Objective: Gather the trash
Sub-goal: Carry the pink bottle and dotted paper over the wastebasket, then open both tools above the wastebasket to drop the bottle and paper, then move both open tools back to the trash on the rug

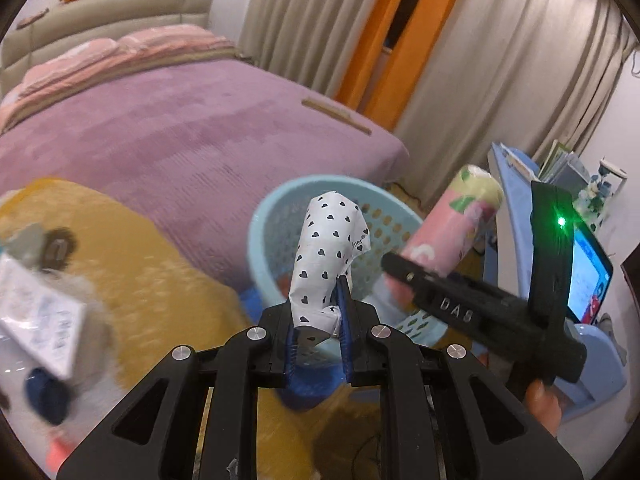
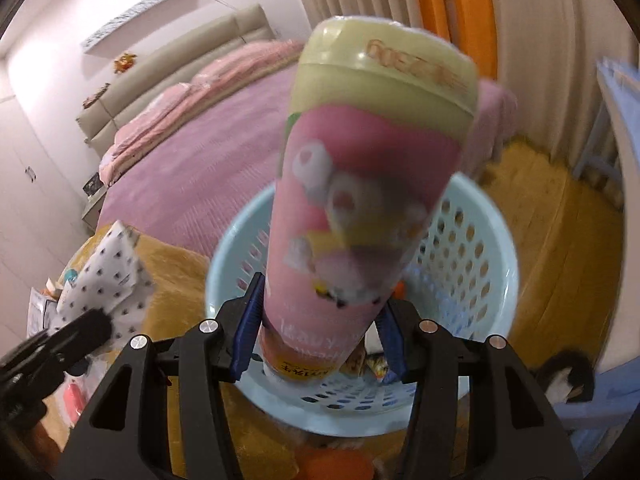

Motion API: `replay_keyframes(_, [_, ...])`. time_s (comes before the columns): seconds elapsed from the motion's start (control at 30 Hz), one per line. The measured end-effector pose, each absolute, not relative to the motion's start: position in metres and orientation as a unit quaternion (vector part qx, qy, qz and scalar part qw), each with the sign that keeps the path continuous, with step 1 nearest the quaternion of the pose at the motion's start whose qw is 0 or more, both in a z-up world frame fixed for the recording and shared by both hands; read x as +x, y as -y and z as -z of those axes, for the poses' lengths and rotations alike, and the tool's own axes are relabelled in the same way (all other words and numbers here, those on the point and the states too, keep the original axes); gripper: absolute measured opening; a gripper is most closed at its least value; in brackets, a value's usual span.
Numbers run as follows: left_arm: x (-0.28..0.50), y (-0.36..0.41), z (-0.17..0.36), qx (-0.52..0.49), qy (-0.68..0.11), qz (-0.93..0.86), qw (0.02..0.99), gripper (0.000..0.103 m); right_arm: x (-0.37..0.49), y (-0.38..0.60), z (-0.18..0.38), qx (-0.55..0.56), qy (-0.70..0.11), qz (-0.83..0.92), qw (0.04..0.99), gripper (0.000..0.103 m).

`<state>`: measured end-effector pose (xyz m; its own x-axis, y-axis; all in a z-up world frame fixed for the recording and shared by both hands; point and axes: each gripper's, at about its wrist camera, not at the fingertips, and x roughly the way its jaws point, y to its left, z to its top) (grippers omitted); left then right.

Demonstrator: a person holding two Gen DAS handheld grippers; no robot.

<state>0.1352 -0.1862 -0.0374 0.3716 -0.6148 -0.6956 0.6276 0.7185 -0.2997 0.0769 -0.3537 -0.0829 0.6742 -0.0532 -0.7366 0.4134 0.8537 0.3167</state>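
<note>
My left gripper (image 1: 318, 330) is shut on a white wrapper with black hearts (image 1: 326, 256) and holds it in front of the light blue perforated basket (image 1: 264, 220). My right gripper (image 2: 318, 336) is shut on a tall pink cup with a pale green lid (image 2: 360, 184), held just over the basket (image 2: 492, 248). The cup (image 1: 452, 232) and right gripper (image 1: 394, 270) also show in the left wrist view at the basket's right rim. The wrapper (image 2: 108, 276) and left gripper (image 2: 80, 336) show at the left of the right wrist view. Some trash lies inside the basket.
A bed with a purple cover (image 1: 168, 132) lies behind the basket. A yellow plush rug (image 1: 132, 276) holds loose packets (image 1: 36, 320) at the left. A blue plastic chair (image 1: 516, 184), books and a lit screen (image 1: 588, 276) are at the right. Curtains (image 1: 500, 60) hang behind.
</note>
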Motion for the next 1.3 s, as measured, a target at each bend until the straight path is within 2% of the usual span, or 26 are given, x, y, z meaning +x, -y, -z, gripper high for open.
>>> replay_keyframes(0.1, [0.143,0.205,0.051,0.019,-0.427,0.374,0.823,0.020,0.082,0.369,0.098,0.253,-0.397,0.133,0.872,0.047])
replay_keyframes(0.13, [0.141,0.208,0.054,0.022,-0.429,0.374,0.822,0.022,0.086,0.372,0.103,0.258,-0.407,0.133,0.866,0.051])
replay_keyframes(0.2, [0.143,0.211,0.057,0.023,-0.428,0.370,0.824,0.045,0.090,0.380,0.111,0.271,-0.414,0.131,0.859,0.055])
replay_keyframes(0.33, [0.141,0.209,0.054,0.016,-0.418,0.374,0.828,0.049,0.085,0.388,0.109,0.273,-0.398,0.143,0.864,0.058])
replay_keyframes(0.4, [0.137,0.199,0.049,0.007,-0.410,0.376,0.831,0.056,0.078,0.388,0.102,0.273,-0.382,0.148,0.870,0.058])
replay_keyframes(0.73, [0.113,0.144,0.022,-0.024,-0.372,0.364,0.853,0.058,0.060,0.366,0.076,0.257,-0.348,0.137,0.891,0.058])
replay_keyframes(1.1, [0.111,0.025,-0.001,-0.073,-0.335,0.277,0.897,0.058,0.064,0.260,0.028,0.191,-0.330,0.037,0.924,0.059])
replay_keyframes(1.23, [0.111,-0.031,-0.007,-0.084,-0.321,0.228,0.915,0.064,0.070,0.217,0.023,0.162,-0.335,-0.008,0.928,0.063])
replay_keyframes(1.3, [0.112,-0.059,-0.008,-0.088,-0.316,0.197,0.924,0.071,0.075,0.193,0.024,0.148,-0.340,-0.033,0.928,0.064])
